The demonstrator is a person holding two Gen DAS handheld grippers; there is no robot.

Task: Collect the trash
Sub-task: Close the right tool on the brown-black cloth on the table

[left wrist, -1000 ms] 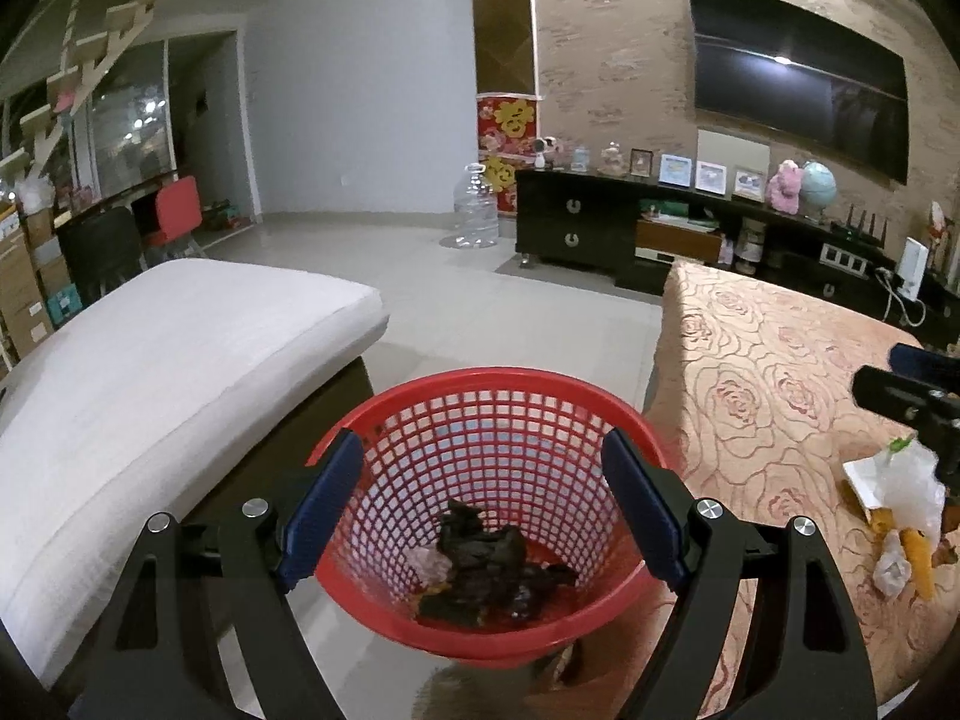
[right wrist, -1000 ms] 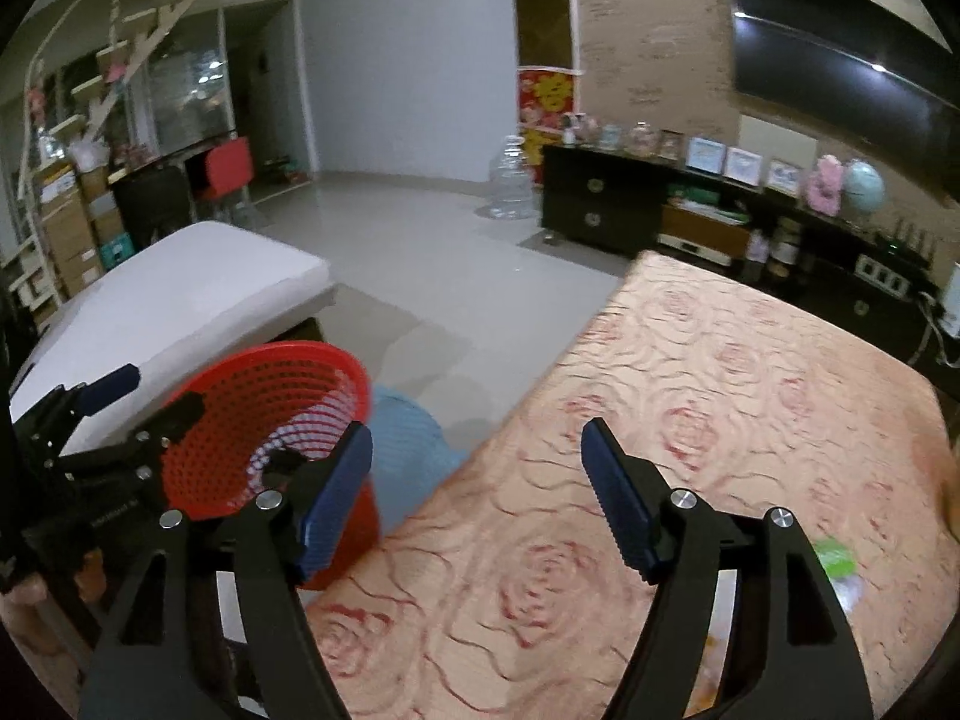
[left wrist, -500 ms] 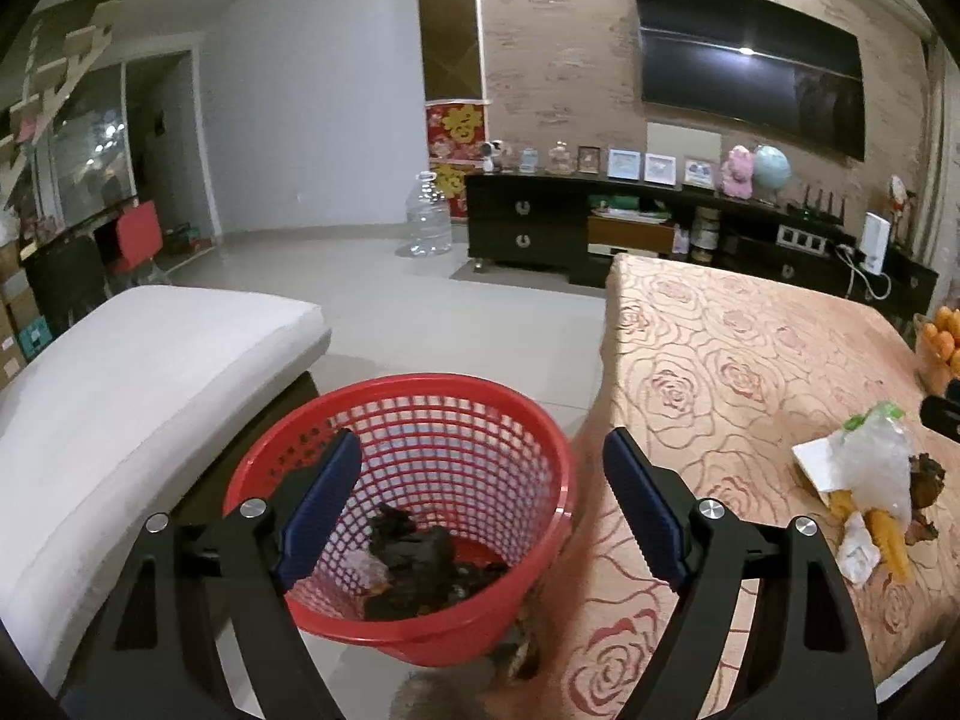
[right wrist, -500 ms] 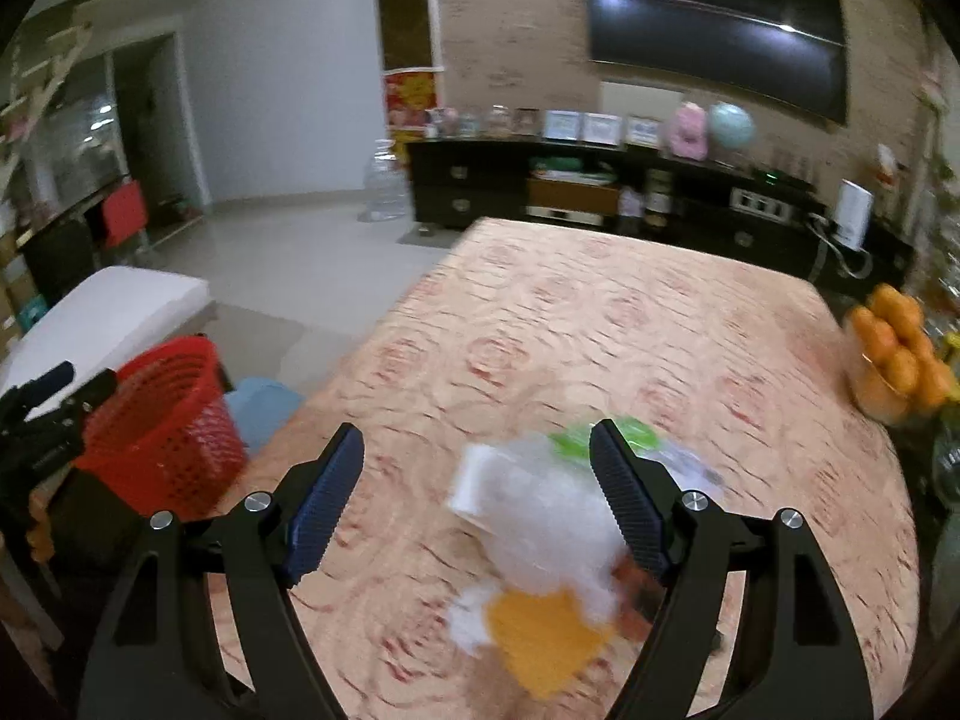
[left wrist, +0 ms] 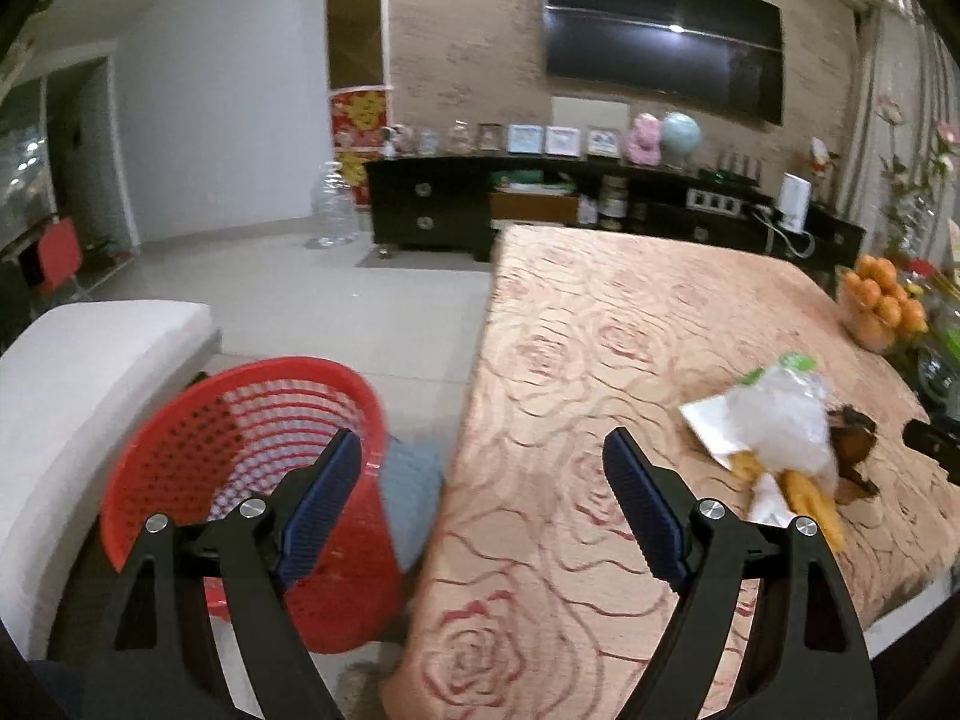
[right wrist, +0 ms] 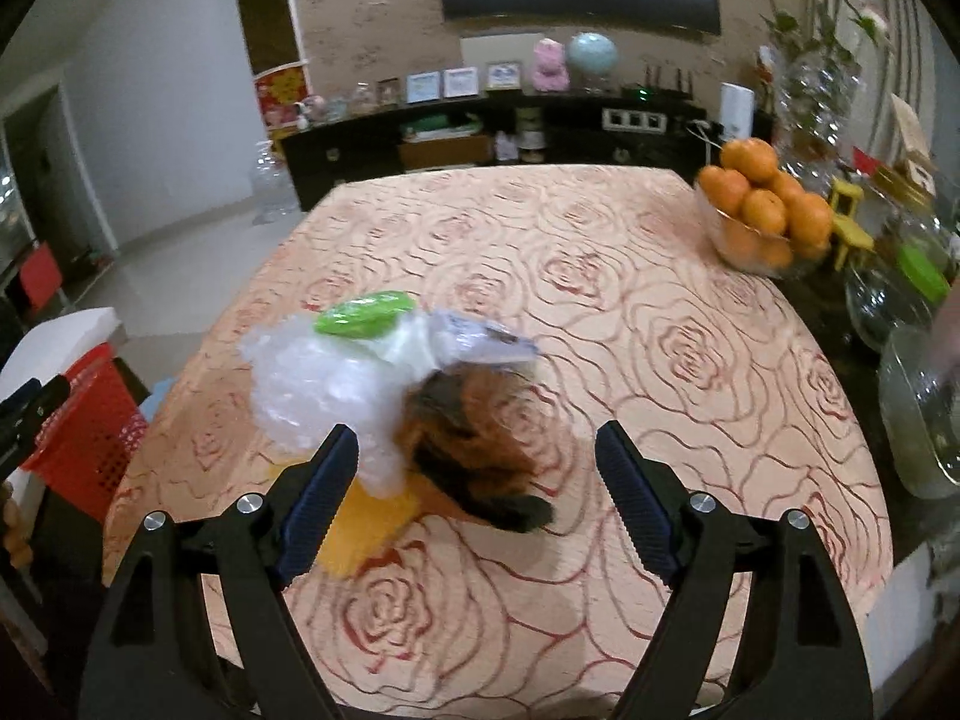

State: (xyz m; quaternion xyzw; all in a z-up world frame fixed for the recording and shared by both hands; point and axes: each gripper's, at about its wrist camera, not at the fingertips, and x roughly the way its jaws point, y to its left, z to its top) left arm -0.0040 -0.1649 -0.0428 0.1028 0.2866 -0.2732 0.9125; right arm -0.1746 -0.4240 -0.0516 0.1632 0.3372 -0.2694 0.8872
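A heap of trash lies on the rose-patterned table [right wrist: 690, 372]: a crumpled clear plastic bag [right wrist: 324, 378] with a green lid [right wrist: 363, 305] on it, a brown-black peel [right wrist: 474, 438] and a yellow scrap [right wrist: 366, 522]. My right gripper [right wrist: 477, 498] hangs just above and in front of the heap, its jaws opening, nothing pressed between them. In the left wrist view the same heap [left wrist: 786, 438] sits at the right. My left gripper [left wrist: 483, 507] is open and empty over the table's left edge. The red mesh basket [left wrist: 180, 438] stands on the floor below it.
A glass bowl of oranges [right wrist: 762, 216] stands at the table's far right, with glass jars [right wrist: 918, 408] beside it. A white cushioned bench [left wrist: 66, 372] flanks the basket. A dark TV cabinet [left wrist: 540, 210] lines the far wall. A blue thing [left wrist: 408, 498] lies by the basket.
Both grippers swung right, from the basket toward the table. The right gripper came over the trash heap and widened. The basket slid to the left in the left wrist view.
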